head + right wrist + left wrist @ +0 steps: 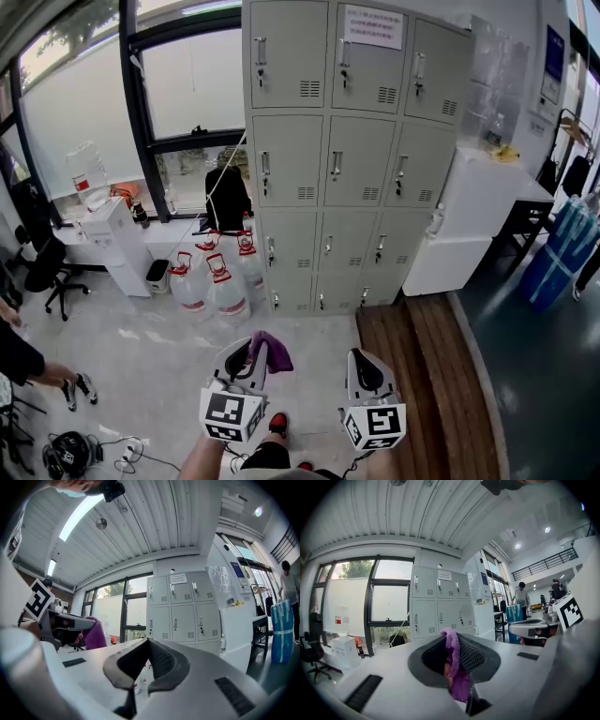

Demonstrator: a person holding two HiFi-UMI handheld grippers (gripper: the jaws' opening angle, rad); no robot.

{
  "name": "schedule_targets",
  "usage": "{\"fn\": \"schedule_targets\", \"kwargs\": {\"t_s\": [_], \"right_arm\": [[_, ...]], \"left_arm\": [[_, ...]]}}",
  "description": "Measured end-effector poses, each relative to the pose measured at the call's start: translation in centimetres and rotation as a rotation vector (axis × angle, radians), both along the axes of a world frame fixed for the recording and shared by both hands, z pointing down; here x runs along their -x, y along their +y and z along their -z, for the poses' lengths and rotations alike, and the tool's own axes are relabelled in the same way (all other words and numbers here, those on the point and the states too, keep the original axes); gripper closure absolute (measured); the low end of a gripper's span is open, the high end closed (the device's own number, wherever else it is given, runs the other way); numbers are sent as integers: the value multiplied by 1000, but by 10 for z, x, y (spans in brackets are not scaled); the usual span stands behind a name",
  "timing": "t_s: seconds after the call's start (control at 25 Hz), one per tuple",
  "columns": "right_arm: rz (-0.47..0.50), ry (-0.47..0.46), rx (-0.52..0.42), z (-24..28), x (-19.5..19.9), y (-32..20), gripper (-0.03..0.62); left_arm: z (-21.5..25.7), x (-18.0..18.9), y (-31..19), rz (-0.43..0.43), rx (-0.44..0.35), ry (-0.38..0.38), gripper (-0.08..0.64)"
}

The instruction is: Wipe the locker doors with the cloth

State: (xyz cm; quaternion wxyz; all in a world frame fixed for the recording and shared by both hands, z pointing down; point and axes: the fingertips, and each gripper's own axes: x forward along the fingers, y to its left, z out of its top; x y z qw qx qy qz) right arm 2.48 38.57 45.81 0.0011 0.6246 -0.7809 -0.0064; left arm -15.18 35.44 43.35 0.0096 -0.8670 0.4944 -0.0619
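Observation:
A bank of grey locker doors [352, 155] stands ahead across the room, several steps away; it also shows in the left gripper view [439, 603] and the right gripper view [180, 610]. My left gripper [253, 352] is shut on a purple cloth [272, 351], which bulges out between its jaws [454, 660]. The cloth shows at the left in the right gripper view [95, 633]. My right gripper [364, 367] is shut with nothing between its jaws [146, 656]. Both grippers are held low, far from the lockers.
Water jugs [217, 281] stand on the floor left of the lockers, beside a white dispenser [120, 244]. A white cabinet [469, 220] adjoins the lockers on the right. An office chair [47, 272] and a person's leg [37, 370] are at the left. Wooden flooring [422, 375] runs to the right.

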Motion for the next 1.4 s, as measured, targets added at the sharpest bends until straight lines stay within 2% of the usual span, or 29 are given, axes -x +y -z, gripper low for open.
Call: {"fn": "schedule_targets", "kwargs": {"t_s": [0.32,0.56,0.96,1.4], "right_arm": [[11,10,4,-8,-15,-82,578],[-30,9,19,5,-39,-179,578],[-25,28,9,21,-44,-339,578],[-4,21,-43,41,-44,-447,578]], "left_arm": [[-5,-17,-87,-2,2,-2,502],[1,-37,-186,-27,11,-2,502],[13,-50,-344,-41,11,23,502],[38,-62,-447,-44,-36,27,502]]}}
